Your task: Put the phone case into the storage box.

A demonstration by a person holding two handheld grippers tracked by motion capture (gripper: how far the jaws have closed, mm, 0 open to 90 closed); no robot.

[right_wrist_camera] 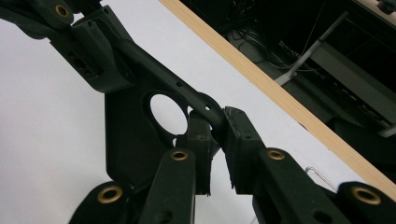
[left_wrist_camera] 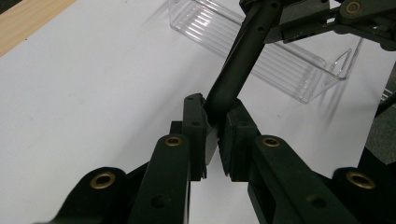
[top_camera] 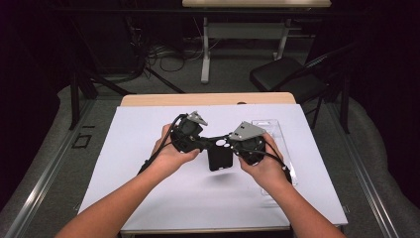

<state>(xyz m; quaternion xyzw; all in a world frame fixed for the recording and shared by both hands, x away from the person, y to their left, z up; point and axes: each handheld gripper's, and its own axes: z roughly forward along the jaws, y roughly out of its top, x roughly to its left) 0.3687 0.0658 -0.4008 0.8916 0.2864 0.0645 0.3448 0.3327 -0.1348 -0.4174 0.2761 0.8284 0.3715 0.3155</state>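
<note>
A black phone case (top_camera: 220,154) hangs a little above the white tabletop (top_camera: 148,129), held between both grippers. My left gripper (top_camera: 205,144) is shut on one top corner, my right gripper (top_camera: 233,147) on the other. In the left gripper view the jaws (left_wrist_camera: 215,114) pinch the case's thin edge (left_wrist_camera: 236,65), and the right gripper (left_wrist_camera: 327,18) grips its far end. In the right gripper view the jaws (right_wrist_camera: 212,122) clamp the rim of the case (right_wrist_camera: 126,140) beside its round camera cut-out, with the left gripper (right_wrist_camera: 88,51) on the far corner.
A clear plastic packaging tray (top_camera: 277,134) lies on the tabletop behind and under my right hand; it also appears as the ribbed clear tray (left_wrist_camera: 285,65). The table's wooden back edge (right_wrist_camera: 280,95) runs beyond the white sheet. A black chair (top_camera: 292,79) stands past the table.
</note>
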